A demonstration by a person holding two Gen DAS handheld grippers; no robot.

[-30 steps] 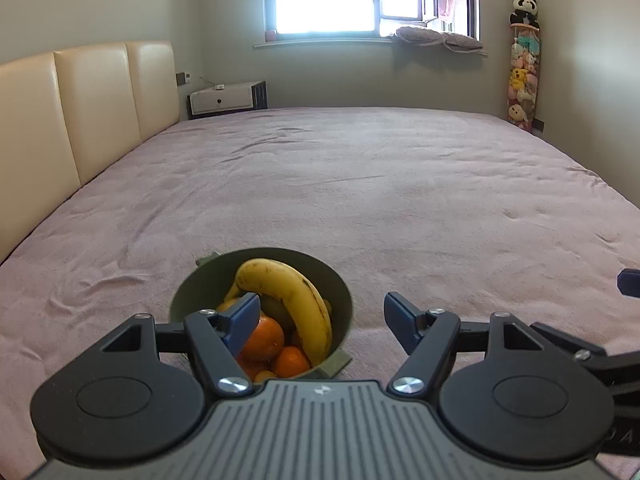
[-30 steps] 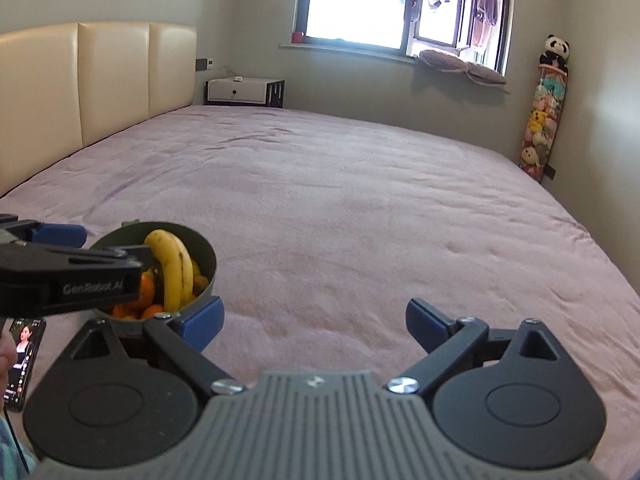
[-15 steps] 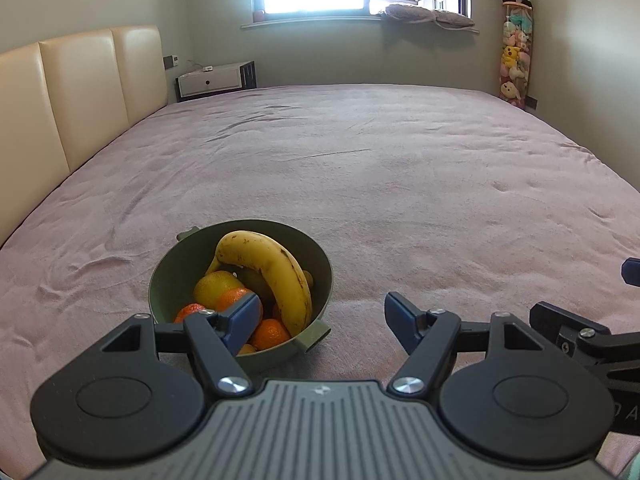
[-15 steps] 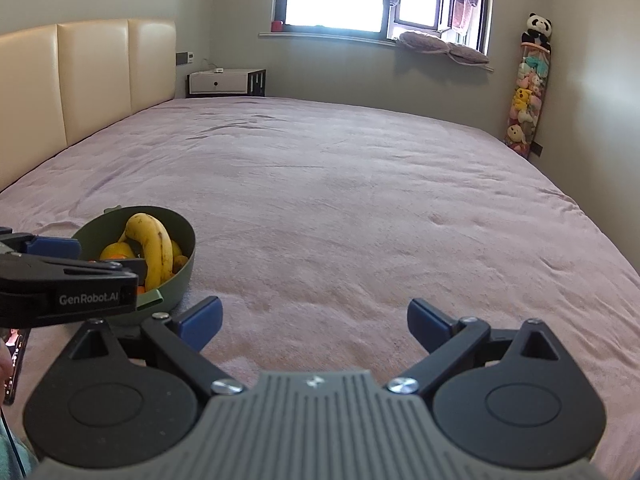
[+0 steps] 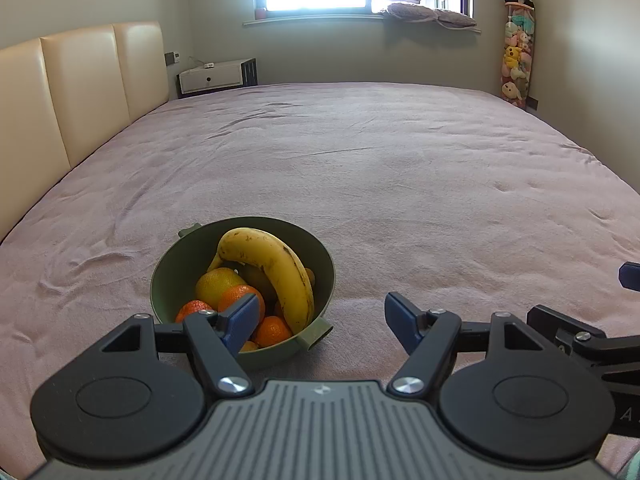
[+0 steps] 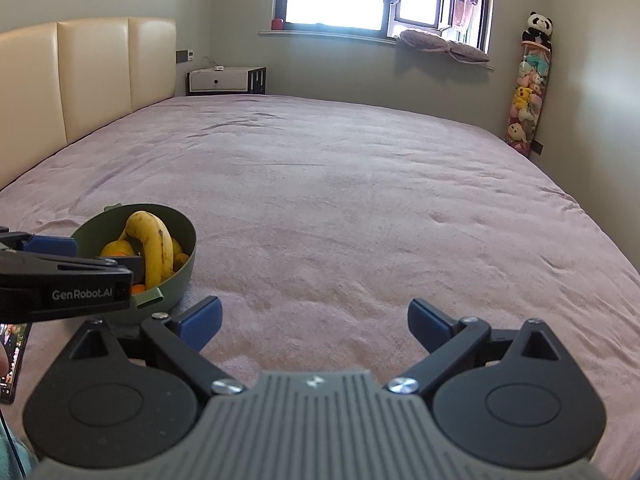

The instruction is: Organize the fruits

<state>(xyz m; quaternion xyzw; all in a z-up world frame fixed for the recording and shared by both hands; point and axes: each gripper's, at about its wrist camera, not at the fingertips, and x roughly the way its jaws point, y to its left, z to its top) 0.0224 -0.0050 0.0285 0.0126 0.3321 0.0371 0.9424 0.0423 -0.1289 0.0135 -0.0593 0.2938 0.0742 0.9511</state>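
A green bowl [image 5: 168, 276] sits on the pink bed and holds a banana [image 5: 276, 268], a yellow-orange fruit [image 5: 214, 286] and several small oranges [image 5: 272, 330]. My left gripper [image 5: 322, 316] is open and empty, just behind the bowl, with its left finger in front of the bowl's near side. In the right wrist view the bowl [image 6: 180, 276] lies at the left, and the banana [image 6: 154, 248] shows in it. My right gripper [image 6: 314, 318] is open and empty over bare bedspread, to the right of the bowl.
The pink bedspread [image 5: 380, 168] stretches ahead. A cream headboard [image 5: 80, 88] lines the left side. A white nightstand [image 5: 212, 76] stands at the far wall. A column of plush toys [image 5: 516, 64] hangs at the far right. A phone [image 6: 12, 360] lies at the lower left.
Both grippers have drawn back and up from the bowl, so the bowl shows more fully and a little farther away. Both stay open and empty.
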